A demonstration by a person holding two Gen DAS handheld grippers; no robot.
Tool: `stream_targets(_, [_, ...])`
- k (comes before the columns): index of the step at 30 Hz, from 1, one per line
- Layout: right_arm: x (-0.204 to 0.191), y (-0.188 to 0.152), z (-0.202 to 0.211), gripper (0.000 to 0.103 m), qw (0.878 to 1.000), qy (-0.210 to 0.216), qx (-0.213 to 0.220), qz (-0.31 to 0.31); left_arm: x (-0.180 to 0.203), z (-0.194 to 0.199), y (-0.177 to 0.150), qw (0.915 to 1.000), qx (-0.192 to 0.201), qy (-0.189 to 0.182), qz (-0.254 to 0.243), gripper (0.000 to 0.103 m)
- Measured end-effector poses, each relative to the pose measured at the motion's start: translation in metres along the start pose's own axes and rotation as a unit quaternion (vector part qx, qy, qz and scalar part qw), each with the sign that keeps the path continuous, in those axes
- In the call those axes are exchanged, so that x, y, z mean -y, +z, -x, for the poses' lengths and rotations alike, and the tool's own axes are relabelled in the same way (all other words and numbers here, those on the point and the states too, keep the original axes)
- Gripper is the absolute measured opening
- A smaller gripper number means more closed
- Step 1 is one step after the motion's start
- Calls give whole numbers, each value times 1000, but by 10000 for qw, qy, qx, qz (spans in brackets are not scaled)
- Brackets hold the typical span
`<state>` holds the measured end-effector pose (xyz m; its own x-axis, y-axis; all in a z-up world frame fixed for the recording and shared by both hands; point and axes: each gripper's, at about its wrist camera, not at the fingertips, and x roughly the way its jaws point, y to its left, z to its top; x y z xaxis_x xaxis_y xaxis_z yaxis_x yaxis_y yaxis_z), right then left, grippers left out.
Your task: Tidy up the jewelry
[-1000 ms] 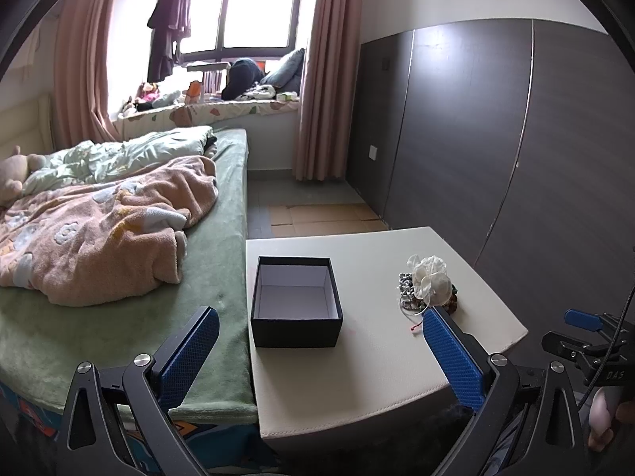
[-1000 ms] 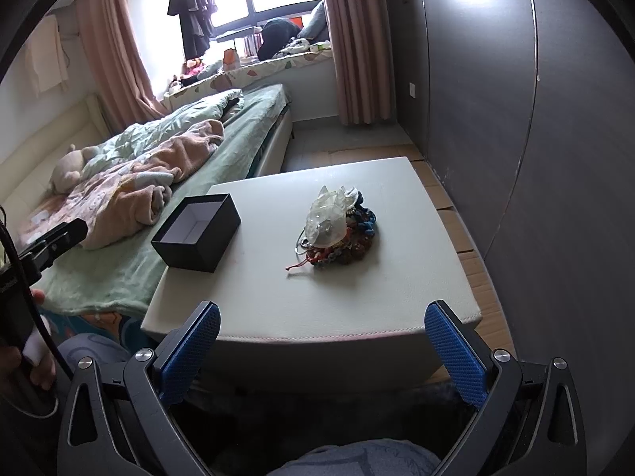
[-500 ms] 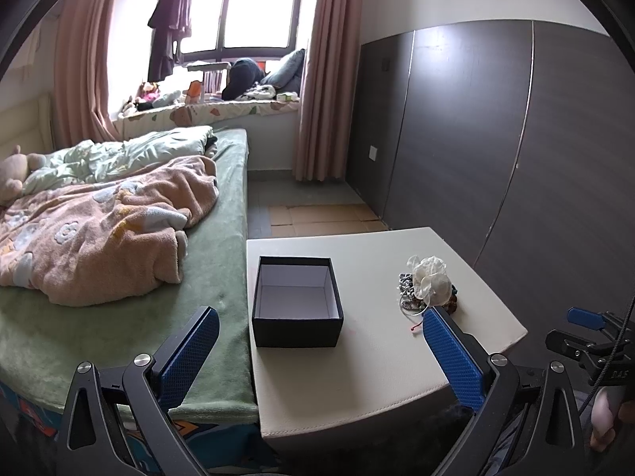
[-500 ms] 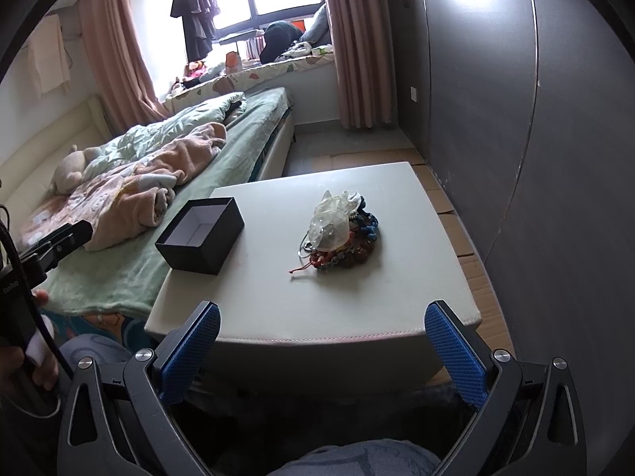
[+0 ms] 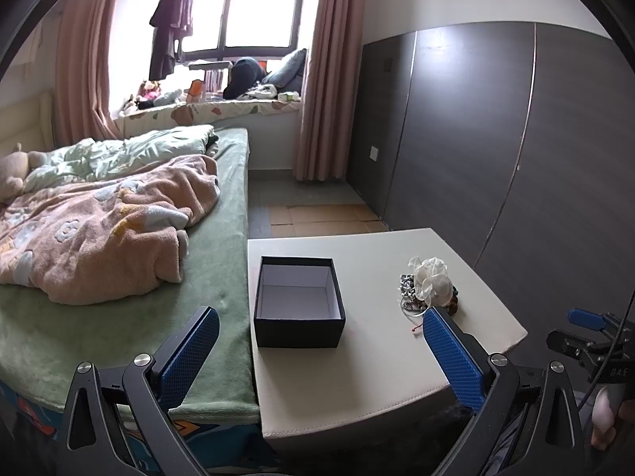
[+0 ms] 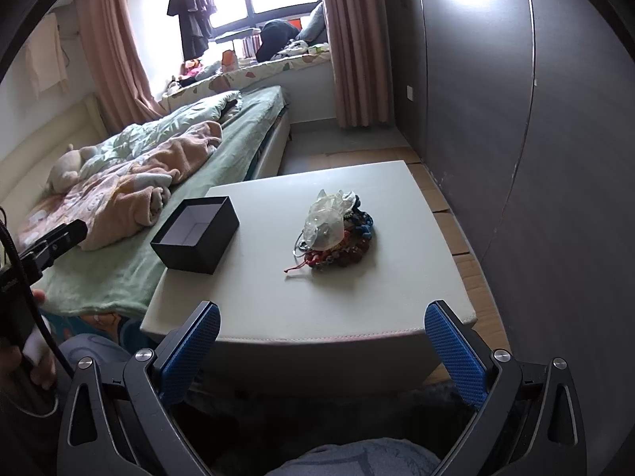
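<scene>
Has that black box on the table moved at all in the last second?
No. In the left wrist view the black box sits at the same spot beside the table's bed-side edge, just as far from the jewelry pile.

Jewelry pile [image 6: 337, 234] right of empty black box [image 6: 196, 234] on white table [image 6: 278, 301]

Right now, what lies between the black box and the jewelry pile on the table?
Nothing: only bare table separates the box from the jewelry pile, seen in both wrist views.
</scene>
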<state>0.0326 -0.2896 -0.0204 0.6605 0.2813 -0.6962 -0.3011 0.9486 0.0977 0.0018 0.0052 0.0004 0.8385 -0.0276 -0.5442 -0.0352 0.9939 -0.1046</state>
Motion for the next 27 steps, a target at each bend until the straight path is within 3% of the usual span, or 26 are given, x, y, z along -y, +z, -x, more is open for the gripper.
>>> stream_targets(3, [6,3,4,103,10000,10,-12,-38,0,-9,6,9992,-358,-200,-38,103])
stream_targets(12, [32,24,2,103,9978,77,-26,-663,21,-12,37,9985,-213,-278,-413,103])
stream_targets(27, [80,60,-32,98,9783,156,-79,-2066,94,-66,75,9882,-642,-800,-1140,99])
